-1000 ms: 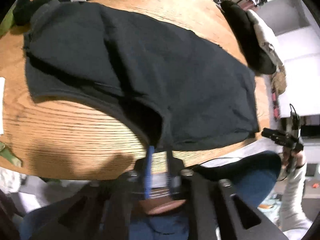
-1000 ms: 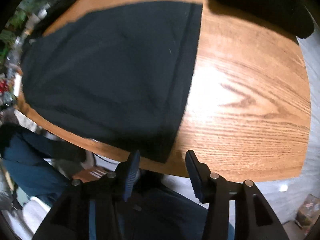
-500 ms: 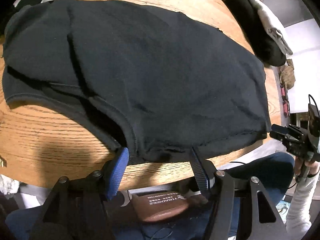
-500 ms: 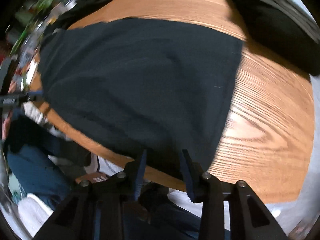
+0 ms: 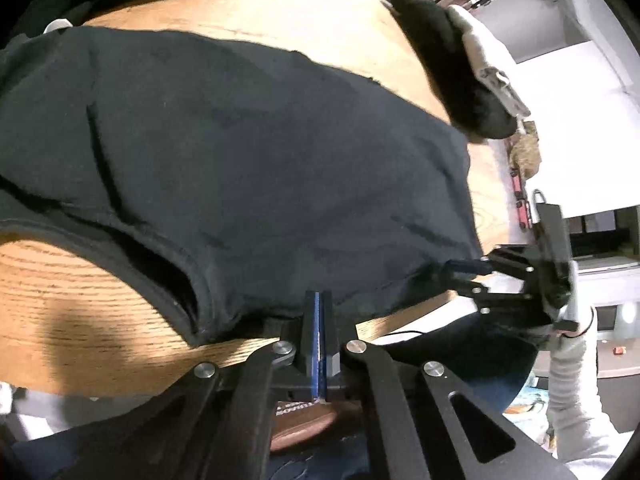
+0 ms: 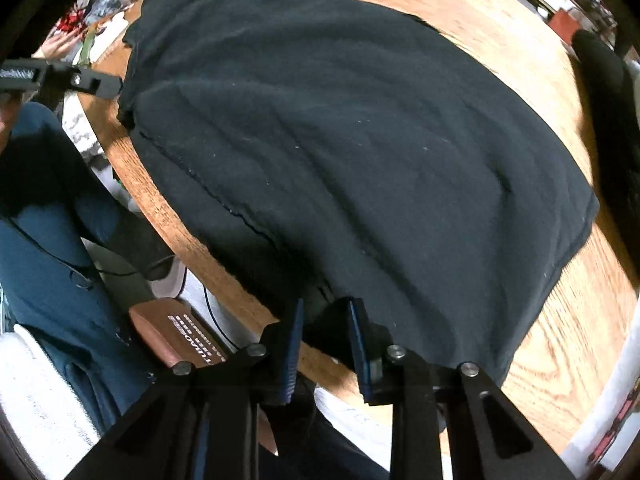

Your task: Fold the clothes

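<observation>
Wooden table (image 5: 72, 288) lies under my two grippers, with its near edge close to me. My left gripper (image 5: 318, 300) is fully clenched at the near hem of the black shirt (image 5: 240, 152); whether cloth is pinched between the pads I cannot tell. My right gripper (image 6: 324, 320) is closing, and the hem of the shirt at its other near corner sits between its jaws, which do not press it yet. The shirt is spread flat over the table. Beyond it, near the far edge, lies a dark bundle of clothes (image 5: 448, 64).
</observation>
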Motion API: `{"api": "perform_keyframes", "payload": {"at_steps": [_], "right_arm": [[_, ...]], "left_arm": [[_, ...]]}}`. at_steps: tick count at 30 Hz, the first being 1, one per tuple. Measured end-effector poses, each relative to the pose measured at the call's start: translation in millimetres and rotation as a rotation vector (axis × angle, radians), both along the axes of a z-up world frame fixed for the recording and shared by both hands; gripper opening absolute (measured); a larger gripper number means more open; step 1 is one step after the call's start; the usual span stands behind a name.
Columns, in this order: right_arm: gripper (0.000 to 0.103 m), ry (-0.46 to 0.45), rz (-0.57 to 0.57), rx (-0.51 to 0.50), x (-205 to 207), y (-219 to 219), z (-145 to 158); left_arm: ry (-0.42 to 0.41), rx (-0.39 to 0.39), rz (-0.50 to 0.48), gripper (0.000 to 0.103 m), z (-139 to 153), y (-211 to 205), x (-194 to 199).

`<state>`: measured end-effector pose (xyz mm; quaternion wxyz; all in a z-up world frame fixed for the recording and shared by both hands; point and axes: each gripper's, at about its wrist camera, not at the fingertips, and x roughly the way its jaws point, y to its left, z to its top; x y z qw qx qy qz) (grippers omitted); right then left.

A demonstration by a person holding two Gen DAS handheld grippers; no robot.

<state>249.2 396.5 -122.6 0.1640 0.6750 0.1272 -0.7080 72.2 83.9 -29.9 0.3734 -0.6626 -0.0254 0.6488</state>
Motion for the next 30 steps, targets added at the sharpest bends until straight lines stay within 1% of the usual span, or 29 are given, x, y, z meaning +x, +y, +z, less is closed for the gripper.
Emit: {"api": "perform_keyframes", "payload": {"at_steps": [1, 2, 4, 5, 6, 8, 9, 12, 14, 16, 19, 22, 24, 25, 27, 29, 30], "right_arm": [[0.023, -0.002, 0.007, 0.005, -4.6, -1.7, -2.5], [0.023, -0.005, 0.015, 0.009, -10.2, -0.2, -6.3], [0.022, -0.011, 0.036, 0.017, -12.1, 0.7, -12.3], [0.019, -0.014, 0.046, 0.027, -12.8, -0.6, -13.8], [0.015, -0.016, 0.051, 0.034, -14.0, -1.4, -15.1], [0.009, -0.015, 0.045, 0.041, -18.7, 0.2, -16.3], [0.002, -0.013, 0.039, 0.039, -20.9, 2.5, -14.2], [0.001, -0.007, 0.024, 0.010, -24.5, 7.7, -2.9], [0.001, 0.003, 0.027, -0.005, -24.3, 8.9, 6.5], [0.001, 0.011, 0.036, -0.023, -22.4, 8.8, 15.7], [0.001, 0.003, 0.062, -0.045, -14.0, 2.4, 22.3], [0.001, -0.024, 0.085, -0.040, -7.0, -6.5, 11.8], [0.003, -0.026, 0.067, -0.043, -7.6, -6.1, 5.6], [0.006, -0.023, 0.051, -0.047, -8.9, -4.6, 3.7], [0.032, -0.010, 0.019, -0.061, -10.1, -4.1, 0.1], [0.031, 0.004, -0.004, -0.076, -11.6, -1.9, 2.9], [0.033, 0.009, -0.009, -0.075, -12.0, -0.9, 4.7]], "left_arm": [[0.003, 0.002, 0.001, 0.000, 2.8, -3.1, -0.9], [0.009, -0.013, 0.004, 0.000, 3.6, -5.7, -2.7], [0.029, -0.092, 0.033, 0.000, -0.9, -10.9, -7.9], [0.028, -0.121, 0.049, 0.000, -3.6, -13.8, -10.0], [0.018, -0.134, 0.061, 0.001, -6.5, -17.6, -11.5], [-0.004, -0.153, 0.074, 0.003, -12.4, -25.7, -12.9], [-0.015, -0.160, 0.076, 0.004, -15.7, -28.5, -12.1], [-0.048, -0.164, 0.061, 0.014, -23.4, -32.2, -7.2], [-0.060, -0.159, 0.049, 0.024, -26.3, -28.7, -3.9], [-0.067, -0.151, 0.041, 0.030, -27.2, -26.0, -2.3], [-0.072, -0.143, 0.043, 0.034, -28.1, -24.0, -3.1], [-0.082, -0.138, 0.050, 0.036, -29.6, -22.5, -4.3], [-0.089, -0.137, 0.054, 0.037, -31.0, -22.2, -5.1], [-0.091, -0.139, 0.057, 0.037, -31.9, -22.4, -5.7], [-0.090, -0.148, 0.054, 0.037, -33.1, -20.6, -6.3], [-0.086, -0.160, 0.050, 0.037, -34.1, -18.2, -6.7], [-0.084, -0.163, 0.051, 0.037, -34.3, -16.4, -7.2]]}}
